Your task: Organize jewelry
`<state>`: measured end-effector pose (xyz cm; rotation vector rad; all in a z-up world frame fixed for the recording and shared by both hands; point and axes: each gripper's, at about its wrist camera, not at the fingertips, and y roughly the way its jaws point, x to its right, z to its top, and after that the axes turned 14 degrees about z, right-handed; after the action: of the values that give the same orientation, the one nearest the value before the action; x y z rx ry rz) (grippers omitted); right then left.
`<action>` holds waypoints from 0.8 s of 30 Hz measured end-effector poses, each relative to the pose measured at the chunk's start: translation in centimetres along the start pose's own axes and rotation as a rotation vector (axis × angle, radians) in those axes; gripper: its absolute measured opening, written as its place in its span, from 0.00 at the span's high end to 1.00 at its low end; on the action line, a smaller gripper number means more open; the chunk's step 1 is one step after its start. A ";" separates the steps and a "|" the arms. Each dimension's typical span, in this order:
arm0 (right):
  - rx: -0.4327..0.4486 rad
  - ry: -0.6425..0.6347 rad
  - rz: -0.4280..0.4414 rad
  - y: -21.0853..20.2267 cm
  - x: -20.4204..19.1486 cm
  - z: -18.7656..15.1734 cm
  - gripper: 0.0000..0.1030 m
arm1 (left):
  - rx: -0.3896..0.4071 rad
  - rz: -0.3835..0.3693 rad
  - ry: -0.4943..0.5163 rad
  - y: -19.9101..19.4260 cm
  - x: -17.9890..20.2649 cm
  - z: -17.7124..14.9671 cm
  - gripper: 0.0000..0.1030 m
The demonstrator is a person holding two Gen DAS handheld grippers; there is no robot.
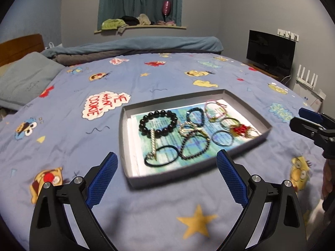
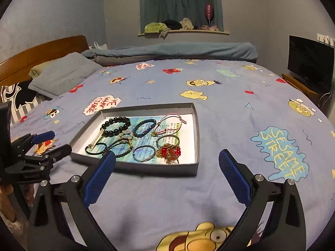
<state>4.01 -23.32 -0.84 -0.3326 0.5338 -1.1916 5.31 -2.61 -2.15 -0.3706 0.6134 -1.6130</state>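
A shallow grey box (image 1: 125, 167) (image 2: 195, 138) lies on the bed with several bracelets and hair ties on a printed sheet. Among them are a black bead bracelet (image 1: 157, 125) (image 2: 116, 126), a black hair tie (image 1: 161, 156), a pink cord bracelet (image 1: 215, 109) (image 2: 170, 123) and a red beaded piece (image 1: 240, 129) (image 2: 168, 152). My left gripper (image 1: 167, 159) is open and empty just before the box's near edge; it shows at the left in the right wrist view (image 2: 53, 142). My right gripper (image 2: 167, 159) is open and empty near the box's near right corner; it shows at the right in the left wrist view (image 1: 301, 119).
The bed has a blue cartoon-print sheet (image 1: 167, 75) (image 2: 230, 104). A grey pillow (image 1: 25, 79) (image 2: 62, 73) and wooden headboard (image 2: 41, 52) are at the left, a rolled blanket (image 1: 136, 46) at the far side, a TV (image 1: 270, 52) (image 2: 309, 60) at the right.
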 end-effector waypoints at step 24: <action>0.047 -0.085 -0.089 -1.4 -4.2 -3.8 0.05 | 0.019 0.094 -0.061 -3.4 -0.5 -3.5 0.07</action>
<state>-0.33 -19.77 -2.34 -0.3680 0.4198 -1.2686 0.64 -1.30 -2.96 -0.3699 0.5611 -1.5111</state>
